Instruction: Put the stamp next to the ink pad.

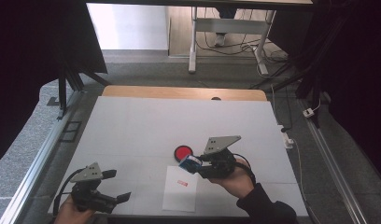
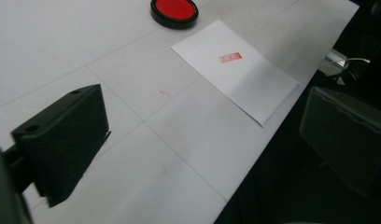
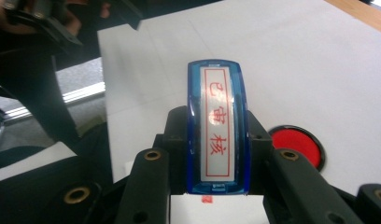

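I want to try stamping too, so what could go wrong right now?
The right gripper holds the blue stamp above the paper, which already carries a red mark. Another press might land on it and smear. The paper lies loose at the table's near edge, and the open left gripper is off it, so it may slide. The open ink pad sits close and could get bumped.

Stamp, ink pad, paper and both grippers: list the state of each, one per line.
stamp: clamped in the right gripper, lifted above the paper, label side toward the gripper camera.
right gripper: shut on the stamp.
left gripper: open, nothing between its jaws, near the table's front left corner.
ink pad: uncovered, red surface exposed, flat on the table.
paper: flat on the table, one red imprint on it.
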Demonstrator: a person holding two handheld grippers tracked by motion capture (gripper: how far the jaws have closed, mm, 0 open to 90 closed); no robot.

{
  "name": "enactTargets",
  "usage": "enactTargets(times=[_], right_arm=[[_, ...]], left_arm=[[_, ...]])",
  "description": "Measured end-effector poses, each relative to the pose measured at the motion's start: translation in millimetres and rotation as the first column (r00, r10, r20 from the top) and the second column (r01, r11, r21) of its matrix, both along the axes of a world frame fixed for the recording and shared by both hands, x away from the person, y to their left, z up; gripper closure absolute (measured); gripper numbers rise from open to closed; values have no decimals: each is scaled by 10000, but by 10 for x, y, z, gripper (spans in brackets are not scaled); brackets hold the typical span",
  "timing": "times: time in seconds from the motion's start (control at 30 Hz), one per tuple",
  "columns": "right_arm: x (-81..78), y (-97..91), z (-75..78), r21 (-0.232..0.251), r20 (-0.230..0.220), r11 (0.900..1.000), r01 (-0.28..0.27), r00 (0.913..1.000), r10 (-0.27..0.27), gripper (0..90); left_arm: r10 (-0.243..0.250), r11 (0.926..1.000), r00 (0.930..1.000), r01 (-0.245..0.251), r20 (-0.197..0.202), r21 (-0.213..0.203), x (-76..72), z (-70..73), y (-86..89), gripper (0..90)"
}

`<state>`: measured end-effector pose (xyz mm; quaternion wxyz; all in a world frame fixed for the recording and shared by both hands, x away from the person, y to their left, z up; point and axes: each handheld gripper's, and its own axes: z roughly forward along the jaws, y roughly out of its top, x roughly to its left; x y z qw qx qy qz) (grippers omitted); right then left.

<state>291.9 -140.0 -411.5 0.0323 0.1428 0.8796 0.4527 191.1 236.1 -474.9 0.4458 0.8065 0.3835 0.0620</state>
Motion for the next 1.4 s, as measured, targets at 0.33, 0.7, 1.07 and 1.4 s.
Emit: enactTargets(times=[0.33, 0.7, 1.07, 1.4], right_arm=[[74, -170, -27, -288, 212, 9961, 834, 9963, -828, 696], [224, -507, -113, -789, 284, 9720, 2211, 9752, -2195, 696], [342, -803, -207, -1261, 542, 9333, 3362, 9417, -3319, 695], [439, -937, -359, -2000, 917, 8954, 3977, 9175, -3870, 695]], left_arm=[[927, 9954, 9956, -930, 140, 222, -112, -2, 197, 4], [1391, 9878, 9902, -1397, 137, 694, -144, -3, 265, 2], [1339, 9875, 9910, -1340, 70, 828, -134, -7, 250, 9], [1300, 9868, 9915, -1298, 43, 968, -128, -9, 237, 14]])
